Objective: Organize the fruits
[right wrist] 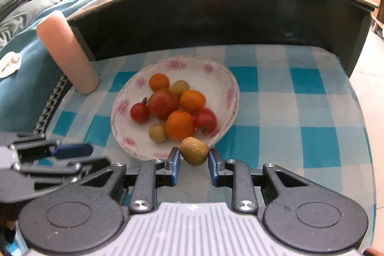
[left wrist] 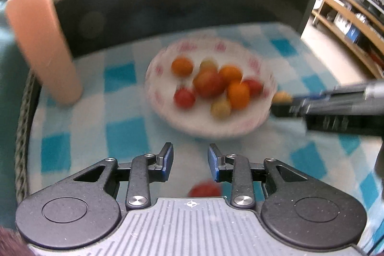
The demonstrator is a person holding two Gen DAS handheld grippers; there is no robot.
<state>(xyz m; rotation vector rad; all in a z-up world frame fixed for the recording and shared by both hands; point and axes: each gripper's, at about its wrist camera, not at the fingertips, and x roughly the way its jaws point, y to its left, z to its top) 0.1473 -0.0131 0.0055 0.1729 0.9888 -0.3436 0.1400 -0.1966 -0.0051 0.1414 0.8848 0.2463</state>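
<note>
Checked blue-white cloth (right wrist: 276,97) covers low table. Kiwi (right wrist: 194,151) sits between right gripper (right wrist: 194,155) fingers, at near rim of plate (right wrist: 225,78); pads look just apart from it, grip unclear. Plate holds oranges, tomatoes, small yellowish fruits. Left gripper (left wrist: 190,156) spread wide, empty, tomato (left wrist: 204,188) below it. Pink cylinder (right wrist: 68,52) leans far left.

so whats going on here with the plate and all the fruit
A person with a gripper in each hand is sorting fruit onto a flowered plate on a blue checked cloth. The right gripper has a brownish kiwi-like fruit between its fingers at the plate's near edge, though they look slightly parted. The left gripper is open and empty, with a red tomato on the cloth beneath it. Oranges and tomatoes already fill the plate.
</note>
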